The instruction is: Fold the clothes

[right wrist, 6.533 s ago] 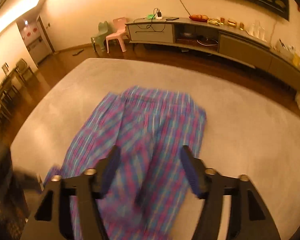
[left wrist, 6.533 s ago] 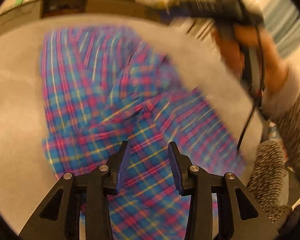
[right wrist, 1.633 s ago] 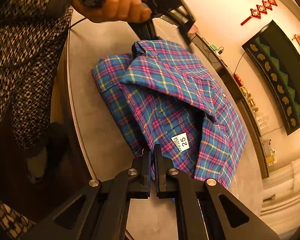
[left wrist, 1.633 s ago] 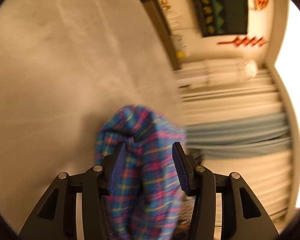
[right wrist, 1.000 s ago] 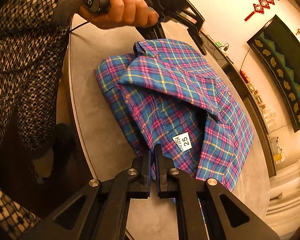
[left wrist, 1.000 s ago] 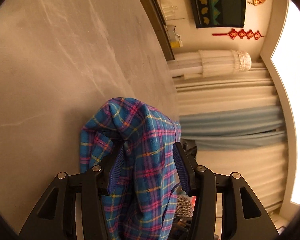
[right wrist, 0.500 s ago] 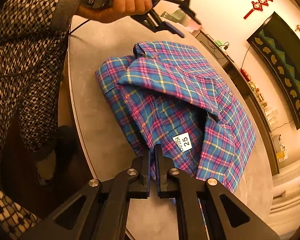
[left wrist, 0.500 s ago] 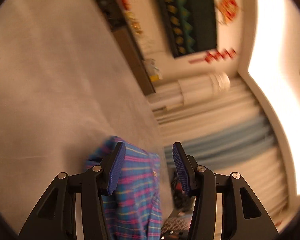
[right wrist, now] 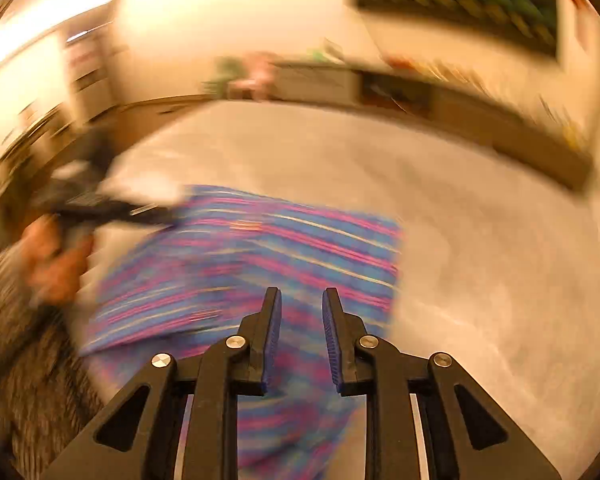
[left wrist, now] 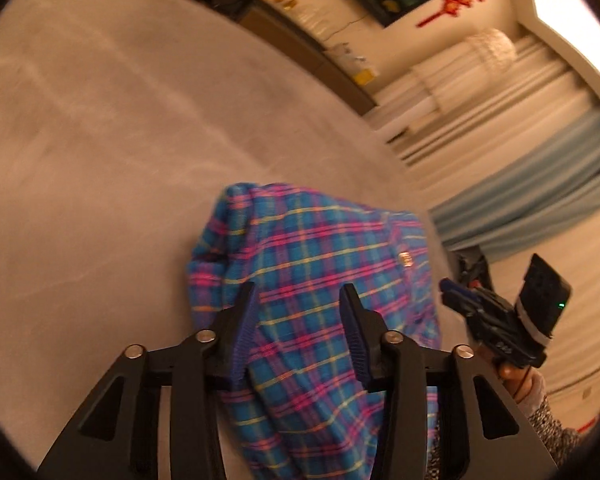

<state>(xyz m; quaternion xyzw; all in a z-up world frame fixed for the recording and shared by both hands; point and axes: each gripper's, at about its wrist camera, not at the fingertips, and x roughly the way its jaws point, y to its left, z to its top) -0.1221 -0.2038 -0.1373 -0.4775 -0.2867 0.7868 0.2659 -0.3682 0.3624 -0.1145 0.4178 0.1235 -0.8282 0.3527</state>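
A blue and pink plaid shirt [left wrist: 320, 256] lies folded on the grey round table [left wrist: 100, 160]. My left gripper [left wrist: 298, 320] hovers just over its near part; its jaws are closing, with a clear gap and no cloth pinched. At the shirt's right edge, the right gripper [left wrist: 446, 286] is held in a hand. The right wrist view is blurred: my right gripper [right wrist: 300, 316] hangs over the shirt [right wrist: 284, 248], its jaws opening with nothing gripped. The left gripper [right wrist: 168, 216] reaches the shirt's far left corner.
A low sideboard [left wrist: 300, 44] with small items runs along the far wall, and pale and blue curtains [left wrist: 520, 168] hang past the table's right edge. The person's patterned sleeve [right wrist: 16, 320] is at the table's near left. Bare table [right wrist: 480, 260] surrounds the shirt.
My right gripper let go of the shirt's edge, parted its jaws and swung round over the shirt. My left gripper came off the fold, rolled, and its jaws narrowed.
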